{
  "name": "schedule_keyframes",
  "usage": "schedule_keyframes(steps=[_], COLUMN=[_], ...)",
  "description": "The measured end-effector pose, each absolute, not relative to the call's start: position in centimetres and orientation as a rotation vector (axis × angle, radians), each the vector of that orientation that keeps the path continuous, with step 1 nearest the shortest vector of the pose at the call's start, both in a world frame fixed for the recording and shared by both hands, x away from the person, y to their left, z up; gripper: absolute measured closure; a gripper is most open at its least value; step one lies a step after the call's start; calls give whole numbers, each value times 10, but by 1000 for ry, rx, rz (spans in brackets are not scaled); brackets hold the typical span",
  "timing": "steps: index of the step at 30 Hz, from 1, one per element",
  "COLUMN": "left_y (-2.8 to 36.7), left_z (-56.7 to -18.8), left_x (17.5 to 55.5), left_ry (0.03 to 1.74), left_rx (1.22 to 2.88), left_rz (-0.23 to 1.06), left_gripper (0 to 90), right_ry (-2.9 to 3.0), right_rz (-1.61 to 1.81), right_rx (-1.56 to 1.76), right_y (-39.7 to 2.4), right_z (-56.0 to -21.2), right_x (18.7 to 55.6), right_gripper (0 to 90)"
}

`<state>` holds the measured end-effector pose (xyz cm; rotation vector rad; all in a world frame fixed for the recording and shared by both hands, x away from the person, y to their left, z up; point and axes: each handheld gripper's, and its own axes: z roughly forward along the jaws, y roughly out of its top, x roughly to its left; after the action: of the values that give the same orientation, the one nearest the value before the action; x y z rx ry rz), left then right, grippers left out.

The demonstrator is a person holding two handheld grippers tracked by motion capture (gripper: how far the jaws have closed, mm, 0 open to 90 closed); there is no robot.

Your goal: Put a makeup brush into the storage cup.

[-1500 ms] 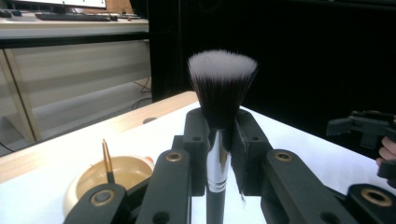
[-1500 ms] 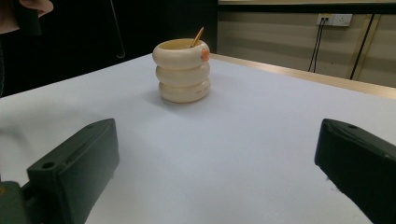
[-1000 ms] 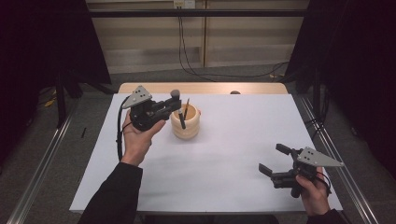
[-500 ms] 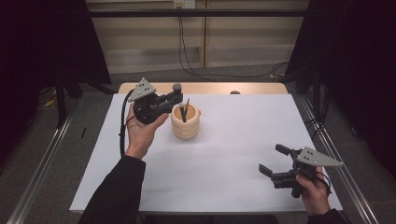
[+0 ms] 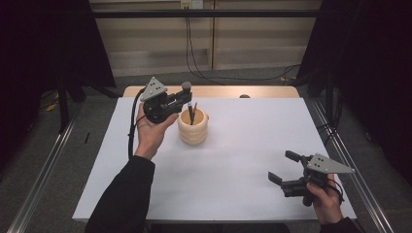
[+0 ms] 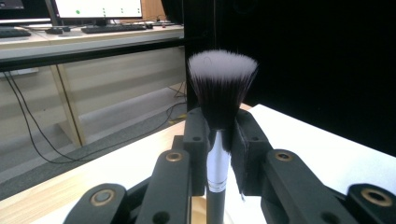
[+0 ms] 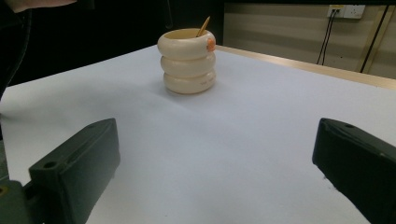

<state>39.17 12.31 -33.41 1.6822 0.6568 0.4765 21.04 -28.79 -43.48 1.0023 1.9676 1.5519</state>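
A dark room w/ a big white table [image 5: 218, 184]. On it stands a cream ringed cup [image 5: 193, 127], open side up so tall things can stand in it; a thin stick [image 7: 203, 26] leans inside. The left gripper [image 5: 180, 101] is just over the cup, jaws shut on a makeup brush [image 6: 220, 100], hairs up, prob. so the handle goes in first. The right gripper [image 5: 287, 170] waits far off, jaws wide open, nothing in them.

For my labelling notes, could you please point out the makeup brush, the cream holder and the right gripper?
makeup brush [image 6: 222, 81], left gripper view, bristle head.
cream holder [image 5: 193, 132], high view, ribbed side.
right gripper [image 5: 286, 168], high view, between its open jaws.
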Motion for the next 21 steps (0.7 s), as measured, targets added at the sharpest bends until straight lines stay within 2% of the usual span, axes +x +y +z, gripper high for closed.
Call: schedule_keyframes(steps=[21], left_y=[111], left_z=[-357], left_x=[412], left_ry=[699], left_rx=[1735], left_rz=[486], left_gripper=[777], right_ry=[1977], right_rz=[1552], right_rx=[998], right_y=[-286], right_z=[-436], right_x=[210], right_gripper=[2])
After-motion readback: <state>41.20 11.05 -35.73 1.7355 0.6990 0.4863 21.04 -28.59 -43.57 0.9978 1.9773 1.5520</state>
